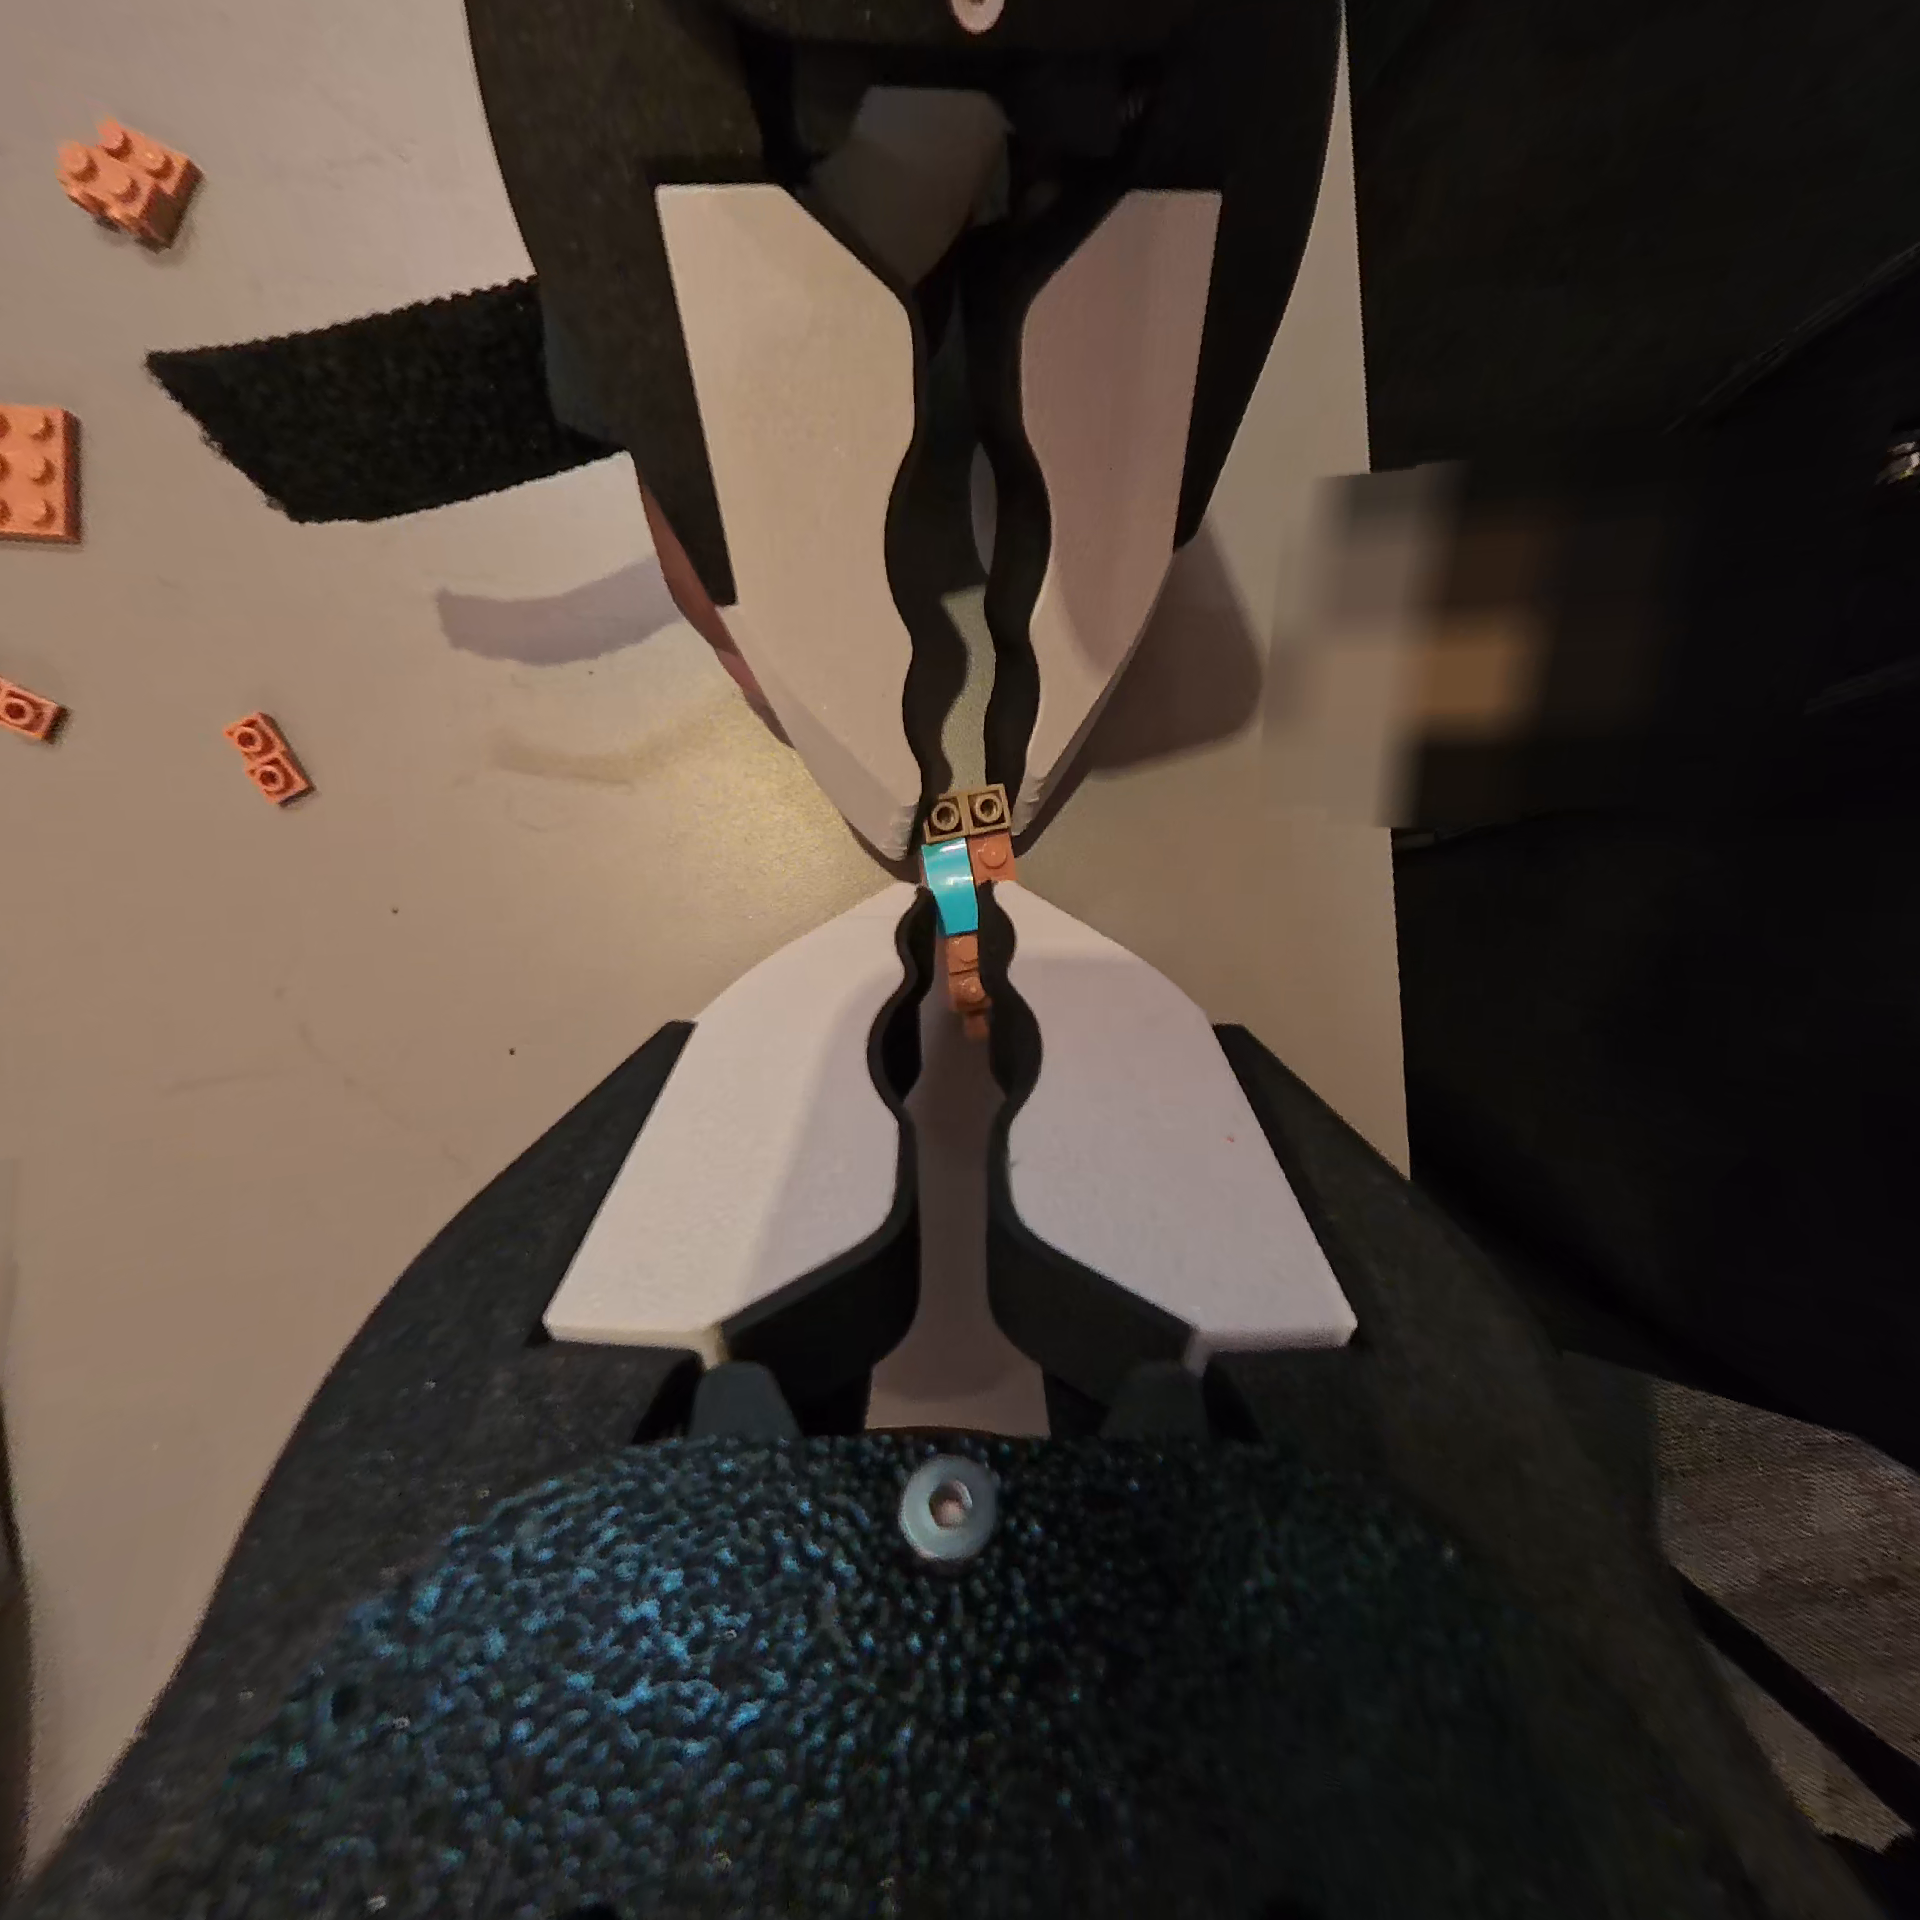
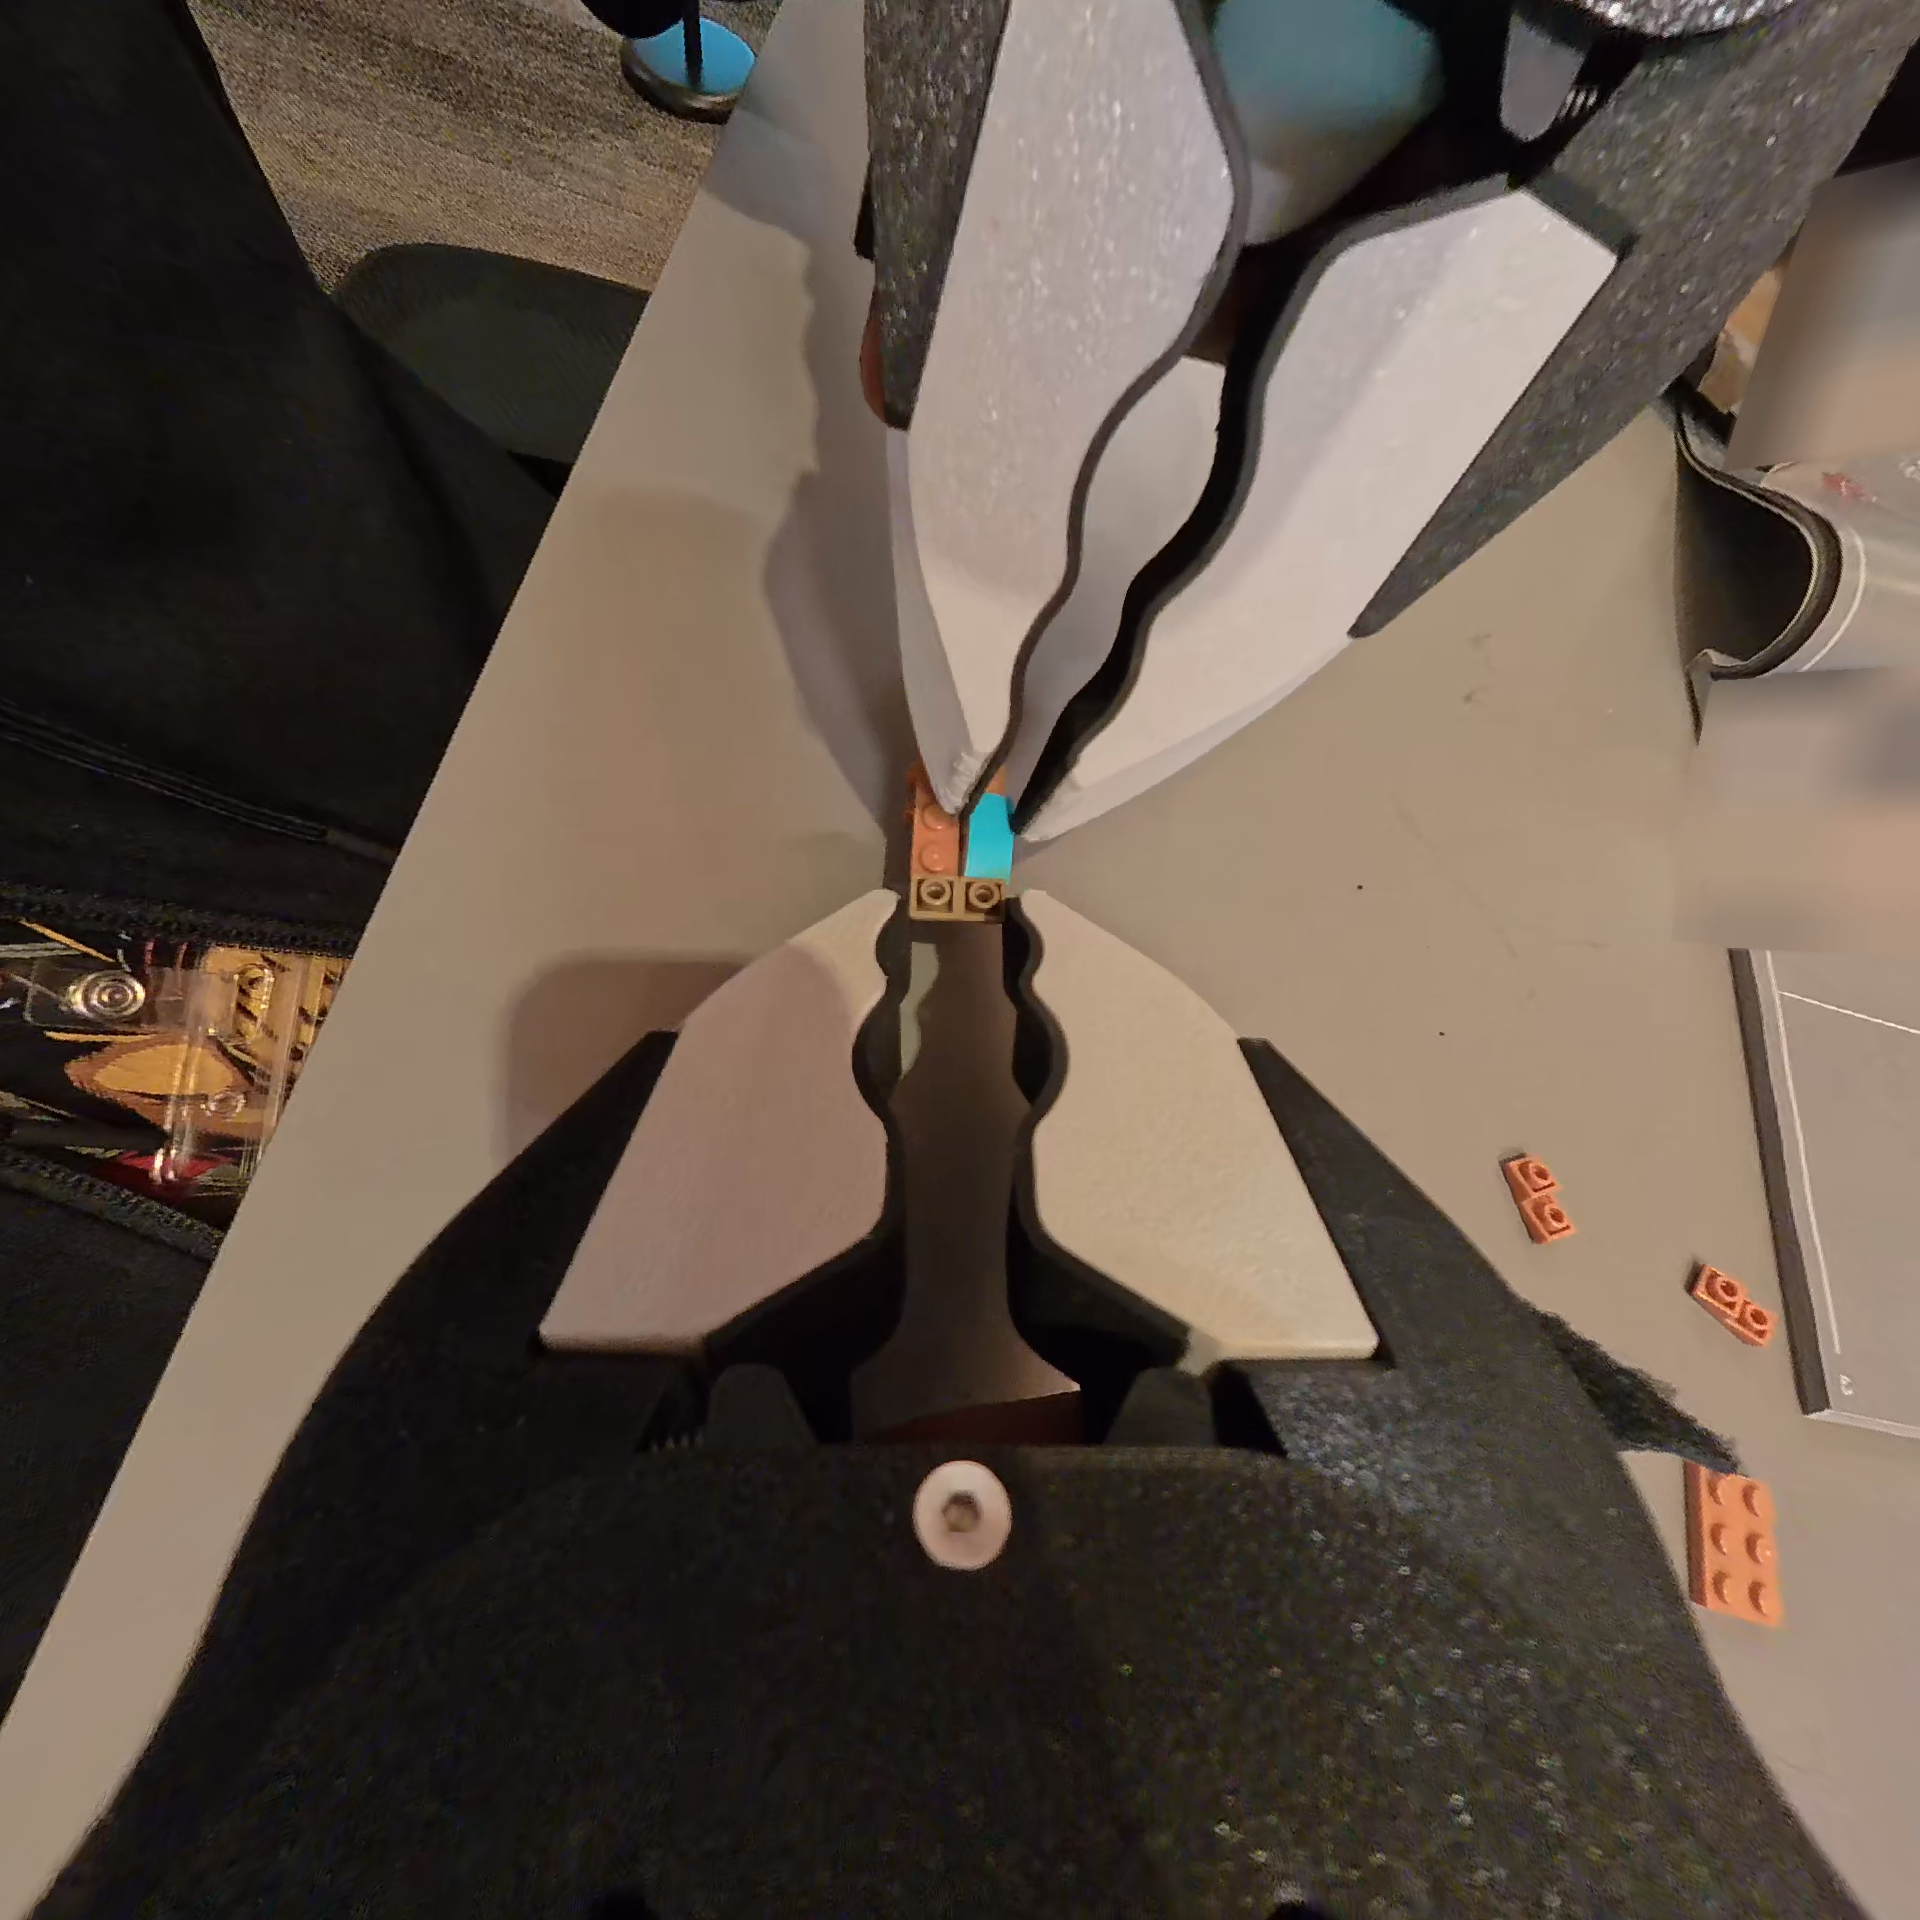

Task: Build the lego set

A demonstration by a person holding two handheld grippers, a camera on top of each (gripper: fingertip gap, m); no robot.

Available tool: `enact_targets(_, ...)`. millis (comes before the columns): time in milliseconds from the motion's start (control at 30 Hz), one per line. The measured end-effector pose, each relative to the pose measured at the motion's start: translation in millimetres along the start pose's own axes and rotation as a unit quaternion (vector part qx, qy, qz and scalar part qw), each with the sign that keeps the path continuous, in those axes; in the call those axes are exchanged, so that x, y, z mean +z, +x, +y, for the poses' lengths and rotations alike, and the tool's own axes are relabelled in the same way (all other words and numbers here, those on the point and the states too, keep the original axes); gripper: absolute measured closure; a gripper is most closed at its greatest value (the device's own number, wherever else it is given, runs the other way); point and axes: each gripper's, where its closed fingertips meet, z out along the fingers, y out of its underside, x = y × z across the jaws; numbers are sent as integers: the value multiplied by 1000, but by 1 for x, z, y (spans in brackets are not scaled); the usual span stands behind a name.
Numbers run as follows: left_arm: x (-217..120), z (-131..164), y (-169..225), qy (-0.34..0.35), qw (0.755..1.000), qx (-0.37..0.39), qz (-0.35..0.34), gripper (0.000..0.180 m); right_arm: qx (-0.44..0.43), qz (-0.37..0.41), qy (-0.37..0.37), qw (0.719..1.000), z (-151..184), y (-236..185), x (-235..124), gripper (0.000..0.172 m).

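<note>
1. You have a small brick assembly (image 1: 966,883) pinched from both ends above the tabletop (image 1: 364,987), at its edge. All places below are relative to this assembly.
2. Your left gripper (image 1: 961,914) has its fingers (image 1: 831,997) nearly together, pinching the near end: the blue tile (image 1: 954,883) and the orange strip (image 1: 966,971) running back between the pads.
3. Your right gripper (image 2: 956,909) has its fingers (image 2: 831,966) set slightly wider, pinching the tan two-stud plate (image 2: 958,896) at the far end.
4. Progress, judging from how things lie: tan, blue and orange pieces look already joined into one assembly. You cannot tell whether the tan plate is fully seated.
5. Loose orange pieces remain well away from the assembly: a flat six-stud plate (image 2: 1737,1548), two small two-stud plates (image 2: 1538,1197) and (image 2: 1733,1304), plus a thicker orange brick (image 1: 127,182).
6. Left view only: the thicker brick, a black fuzzy strip (image 1: 364,416) beyond the assembly, and the orange strip's length inside your left fingers.
7. Right view only: a grey board (image 2: 1839,1195) past the loose plates, carpet floor (image 2: 468,125) off the tabletop edge, and two orange studs (image 2: 932,836) beside the blue tile.
</note>
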Motion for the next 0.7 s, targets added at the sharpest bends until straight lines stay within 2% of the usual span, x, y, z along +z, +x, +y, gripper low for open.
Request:
enact_targets(133, 1, 2, 2, -11, 1000, 10, -1, 168, -6, 0, 2, 1000, -1, -1, 0, 155)
enact_targets(700, -3, 0, 3, 2, 1000, 8, -6, 169, -7, 4, 16, 1000, -5, -1, -2, 155)
